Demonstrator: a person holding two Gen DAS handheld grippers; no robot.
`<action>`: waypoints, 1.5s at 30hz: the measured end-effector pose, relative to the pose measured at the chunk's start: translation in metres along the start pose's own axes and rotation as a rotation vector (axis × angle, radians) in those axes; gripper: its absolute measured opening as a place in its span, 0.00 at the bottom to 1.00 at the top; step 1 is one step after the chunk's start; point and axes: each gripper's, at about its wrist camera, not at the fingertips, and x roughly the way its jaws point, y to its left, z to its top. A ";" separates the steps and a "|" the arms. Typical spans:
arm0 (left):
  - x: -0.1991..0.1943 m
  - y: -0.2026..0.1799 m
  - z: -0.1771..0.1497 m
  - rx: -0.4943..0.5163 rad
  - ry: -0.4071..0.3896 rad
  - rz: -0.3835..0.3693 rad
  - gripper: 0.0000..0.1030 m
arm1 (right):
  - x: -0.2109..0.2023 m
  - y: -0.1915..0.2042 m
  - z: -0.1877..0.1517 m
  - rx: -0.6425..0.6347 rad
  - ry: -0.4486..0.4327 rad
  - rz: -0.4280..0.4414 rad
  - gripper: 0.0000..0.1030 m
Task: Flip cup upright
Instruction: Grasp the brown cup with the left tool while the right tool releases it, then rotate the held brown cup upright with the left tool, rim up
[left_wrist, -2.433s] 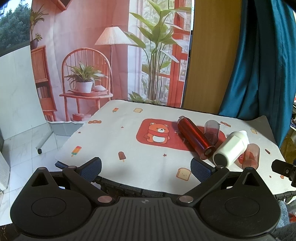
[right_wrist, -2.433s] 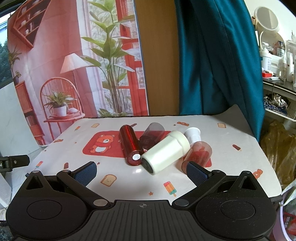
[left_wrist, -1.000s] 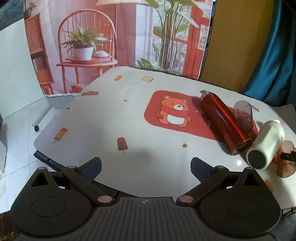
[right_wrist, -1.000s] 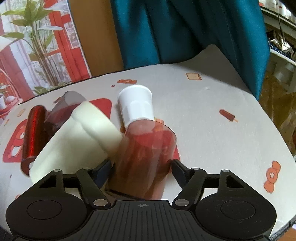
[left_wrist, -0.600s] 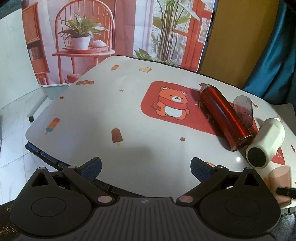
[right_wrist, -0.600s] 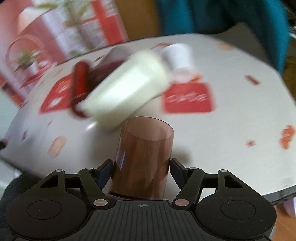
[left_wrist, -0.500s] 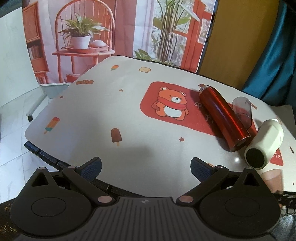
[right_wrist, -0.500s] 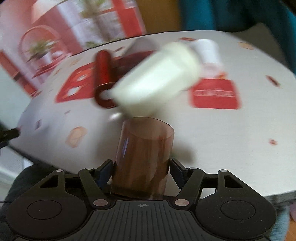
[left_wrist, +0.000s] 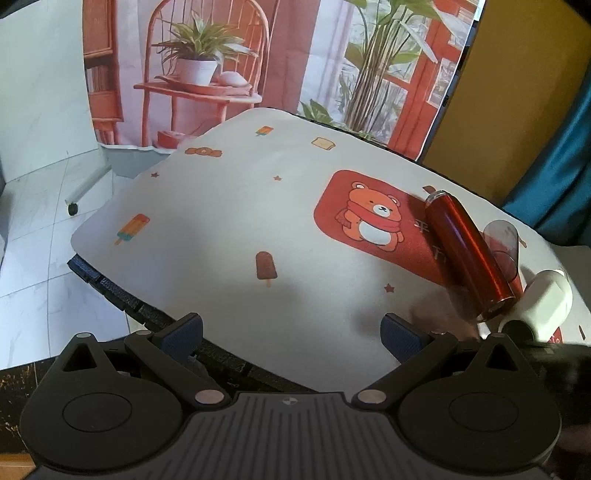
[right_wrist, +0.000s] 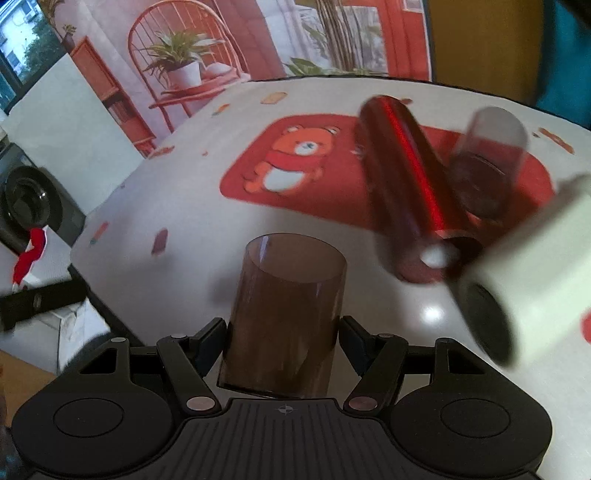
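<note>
My right gripper is shut on a translucent brown cup and holds it over the near part of the table, its far end pointing away from me. The same cup shows as a brown blur in the left wrist view, beside the red bottle. A second translucent cup lies on its side behind the red bottle; it also shows in the left wrist view. My left gripper is open and empty above the table's near left edge.
A red metallic bottle and a cream bottle lie on their sides on the white patterned tablecloth. They also show at the right of the left wrist view. The table edge drops to a tiled floor.
My right gripper closed on the brown cup, lifted it away from the cream bottle and swung left across the table. My left gripper has shifted left a little and stays open.
</note>
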 end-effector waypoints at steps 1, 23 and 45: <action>0.000 0.000 0.000 0.005 0.000 0.001 1.00 | 0.003 0.003 0.003 -0.003 0.002 0.009 0.62; 0.053 -0.078 0.022 0.031 0.111 -0.184 1.00 | -0.076 -0.037 -0.044 0.045 -0.210 -0.285 0.99; 0.078 -0.098 -0.005 0.096 0.140 -0.149 0.68 | -0.077 -0.051 -0.071 0.115 -0.200 -0.272 0.99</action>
